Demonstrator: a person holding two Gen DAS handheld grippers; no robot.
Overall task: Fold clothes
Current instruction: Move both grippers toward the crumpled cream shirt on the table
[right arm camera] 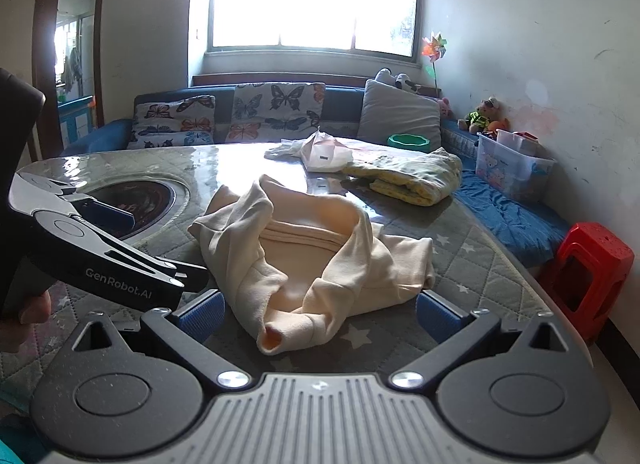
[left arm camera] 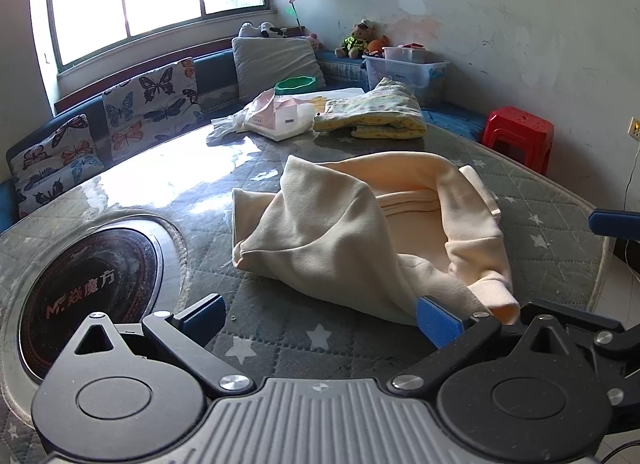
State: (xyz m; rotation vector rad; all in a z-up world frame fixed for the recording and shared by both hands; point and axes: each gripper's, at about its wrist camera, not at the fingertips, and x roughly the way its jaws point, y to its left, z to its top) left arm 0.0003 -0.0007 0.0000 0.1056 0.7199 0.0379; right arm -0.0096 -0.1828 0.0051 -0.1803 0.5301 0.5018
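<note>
A crumpled cream garment (left arm camera: pixel 352 232) (right arm camera: pixel 316 256) lies on the round table's grey star-quilted cover (left arm camera: pixel 280 340) (right arm camera: pixel 472 264). My left gripper (left arm camera: pixel 320 320) is open, low at the garment's near edge. Its right blue pad (left arm camera: pixel 436 324) touches the cloth beside a sleeve cuff (left arm camera: pixel 500 300). My right gripper (right arm camera: pixel 318 316) is open too, and the same cuff (right arm camera: pixel 276 338) lies between its fingers, ungripped. In the right wrist view the left gripper (right arm camera: pixel 156 246) sits at the left, held by a hand (right arm camera: pixel 28 316). One blue finger (left arm camera: pixel 612 223) of the right gripper shows at the left wrist view's right edge.
A folded yellow patterned garment (left arm camera: pixel 372 115) (right arm camera: pixel 412 175) and a white bag (left arm camera: pixel 276 115) lie at the table's far side. A round cooktop (left arm camera: pixel 80 284) is set into the table on the left. A red stool (right arm camera: pixel 588 264), a sofa with cushions (right arm camera: pixel 276 111) and a plastic box (right arm camera: pixel 512 167) surround it.
</note>
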